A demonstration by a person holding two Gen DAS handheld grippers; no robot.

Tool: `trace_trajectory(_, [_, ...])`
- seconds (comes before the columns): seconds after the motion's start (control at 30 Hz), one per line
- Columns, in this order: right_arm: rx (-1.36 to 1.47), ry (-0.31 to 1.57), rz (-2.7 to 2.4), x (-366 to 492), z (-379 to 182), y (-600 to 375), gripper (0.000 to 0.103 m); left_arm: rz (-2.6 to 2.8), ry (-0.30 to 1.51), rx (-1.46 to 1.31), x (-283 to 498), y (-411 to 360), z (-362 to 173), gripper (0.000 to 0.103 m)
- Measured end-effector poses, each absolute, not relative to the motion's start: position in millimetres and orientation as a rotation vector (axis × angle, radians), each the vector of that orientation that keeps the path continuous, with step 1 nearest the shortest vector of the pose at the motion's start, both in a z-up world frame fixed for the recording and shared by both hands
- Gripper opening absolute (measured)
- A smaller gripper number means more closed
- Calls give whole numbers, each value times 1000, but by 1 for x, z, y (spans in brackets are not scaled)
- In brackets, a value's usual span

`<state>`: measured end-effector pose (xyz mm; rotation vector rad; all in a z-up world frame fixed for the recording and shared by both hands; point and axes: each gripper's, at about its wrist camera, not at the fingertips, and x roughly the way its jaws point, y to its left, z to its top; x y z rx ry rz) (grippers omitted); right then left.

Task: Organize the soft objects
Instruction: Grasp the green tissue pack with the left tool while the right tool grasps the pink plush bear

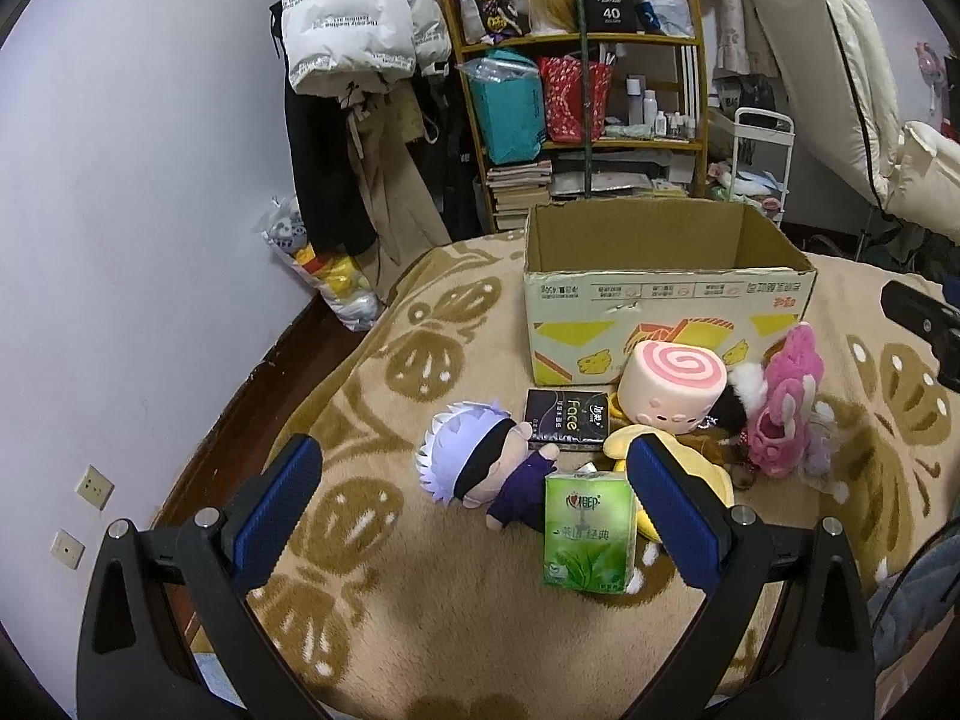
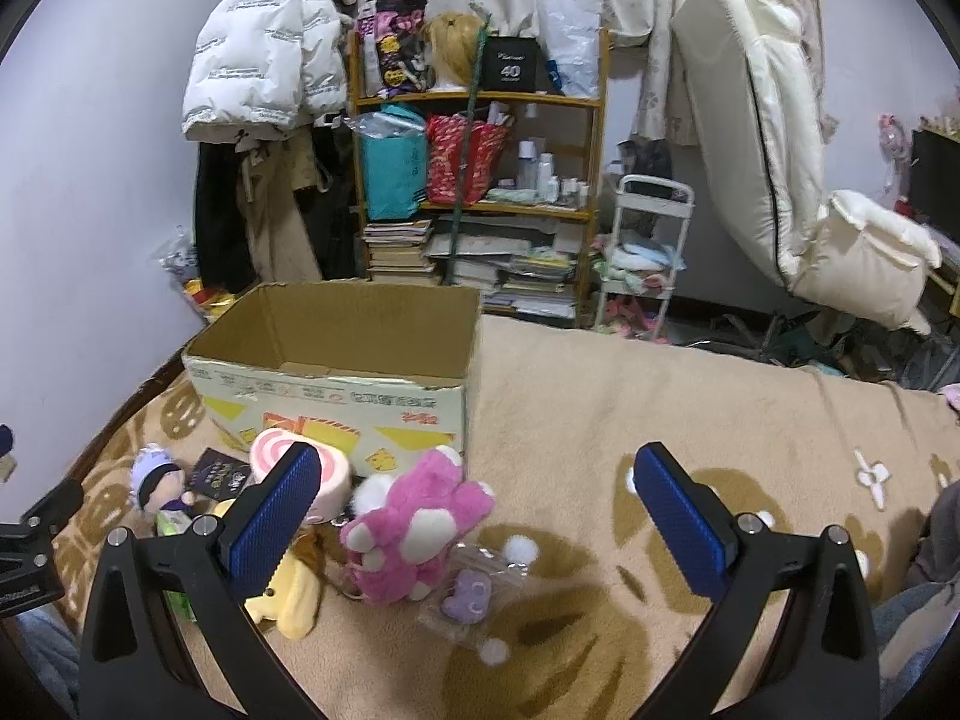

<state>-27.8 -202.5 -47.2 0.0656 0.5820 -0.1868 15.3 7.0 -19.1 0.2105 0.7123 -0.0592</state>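
both grippers hang with their blue pads wide apart and nothing between them: the left gripper (image 1: 474,495) low in its frame, the right gripper (image 2: 477,504) low in its own. the soft toys lie in a heap at centre right of the left view: white-haired doll (image 1: 480,462), swirl cushion (image 1: 672,387), pink plush (image 1: 783,408), yellow plush (image 1: 618,441). a green tissue pack (image 1: 591,531) stands in front. the open cardboard box (image 1: 666,294) sits just behind them on the beige blanket (image 1: 450,630).
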Motion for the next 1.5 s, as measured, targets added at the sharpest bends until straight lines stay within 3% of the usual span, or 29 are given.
trace_trajectory(0.43, [28,742,-139,12,-80,-195,103,-69,905,154,62,-9,-59,100])
trace_trajectory(1.0, [99,963,-126,54,-133,-204,103,-115,1125,170,67,-23,-116,100])
trace_trajectory(1.2, [89,991,-110,61,-143,-199,97,-128,1167,162,69,-23,-126,100])
trace_trajectory(1.27, [74,1003,-99,62,-145,-195,87,-134,1188,137,71,-21,-130,100])
trace_trajectory(1.33, [54,1036,-95,62,-150,-190,78,-136,1195,137,72,-21,-132,94])
trace_trajectory(1.5, [47,1047,-90,58,-153,-184,75,-186,1245,91,74,-20,-138,69])
